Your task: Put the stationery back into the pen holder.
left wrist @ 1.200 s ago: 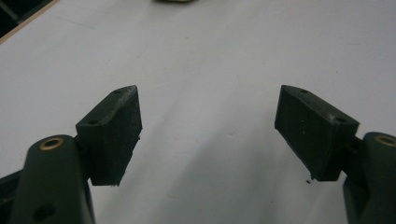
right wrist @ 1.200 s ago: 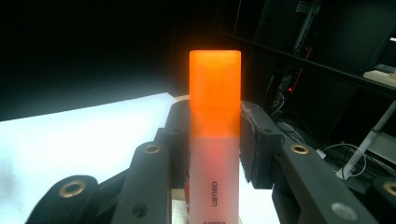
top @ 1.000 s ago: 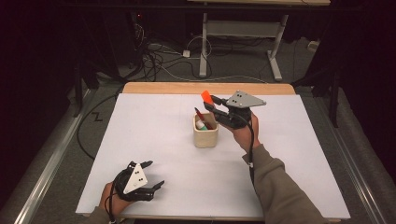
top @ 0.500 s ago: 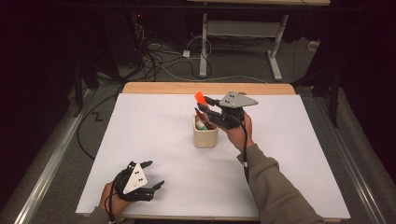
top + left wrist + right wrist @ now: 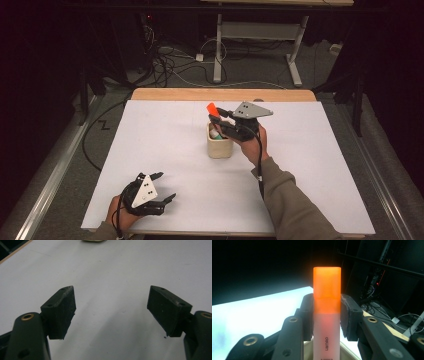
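Highlighter [image 5: 327, 307] clamped in my right tongs [image 5: 218, 121] above the cup [image 5: 219, 146], left tongs [image 5: 161, 192] open and idle; off-centre lowering could tip the cup.

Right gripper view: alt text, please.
The right gripper clamps an orange-capped highlighter upright between its black pads, just above a beige cup. Behind lie the white table and dark cabling.

One orange-capped marker [image 5: 327, 312], one beige cup [image 5: 220, 146], two hand-held grippers [image 5: 220, 120] [image 5: 162, 187].
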The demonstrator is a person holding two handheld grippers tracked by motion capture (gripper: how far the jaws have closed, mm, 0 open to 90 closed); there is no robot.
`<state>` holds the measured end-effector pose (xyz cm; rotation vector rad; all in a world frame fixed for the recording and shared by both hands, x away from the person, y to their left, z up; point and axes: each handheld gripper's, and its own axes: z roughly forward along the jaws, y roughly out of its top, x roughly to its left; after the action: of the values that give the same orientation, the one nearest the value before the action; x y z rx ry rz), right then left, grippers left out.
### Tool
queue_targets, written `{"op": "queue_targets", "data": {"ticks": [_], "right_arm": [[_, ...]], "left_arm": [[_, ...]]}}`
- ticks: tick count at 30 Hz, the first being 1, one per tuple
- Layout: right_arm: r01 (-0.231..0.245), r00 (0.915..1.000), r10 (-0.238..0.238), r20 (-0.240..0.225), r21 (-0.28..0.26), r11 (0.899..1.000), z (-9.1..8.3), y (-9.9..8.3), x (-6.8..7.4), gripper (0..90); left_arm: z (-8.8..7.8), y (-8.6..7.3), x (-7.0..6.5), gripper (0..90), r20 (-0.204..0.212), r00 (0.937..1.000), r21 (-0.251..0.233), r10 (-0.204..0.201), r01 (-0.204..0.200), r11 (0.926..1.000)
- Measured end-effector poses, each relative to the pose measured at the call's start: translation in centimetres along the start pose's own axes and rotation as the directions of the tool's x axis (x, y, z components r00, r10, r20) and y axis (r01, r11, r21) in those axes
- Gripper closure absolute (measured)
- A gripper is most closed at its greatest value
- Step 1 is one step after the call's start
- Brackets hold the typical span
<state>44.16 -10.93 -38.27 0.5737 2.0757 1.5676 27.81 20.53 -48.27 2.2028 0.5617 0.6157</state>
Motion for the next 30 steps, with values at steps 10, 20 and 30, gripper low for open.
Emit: {"op": "queue_targets", "data": {"ticks": [10,20,30], "right_arm": [[-0.027,0.9996,0.027,-0.007,0.017,0.999,0.1,-1.2,-0.1,67.6],[-0.043,0.9989,0.044,-0.018,0.048,0.998,0.1,-2.2,-0.1,67.6],[-0.053,0.9985,0.054,-0.012,0.061,0.997,0.0,-2.5,-0.2,67.4]], "left_arm": [[0.0,0.0,0.0,22.3,0.0,1.0,0.002,0.0,0.0,1.0],[0.0,0.0,0.0,22.3,0.001,1.0,0.004,0.001,-0.001,1.0],[0.0,0.0,0.0,22.3,-0.001,1.0,0.004,0.002,-0.002,1.0]]}}
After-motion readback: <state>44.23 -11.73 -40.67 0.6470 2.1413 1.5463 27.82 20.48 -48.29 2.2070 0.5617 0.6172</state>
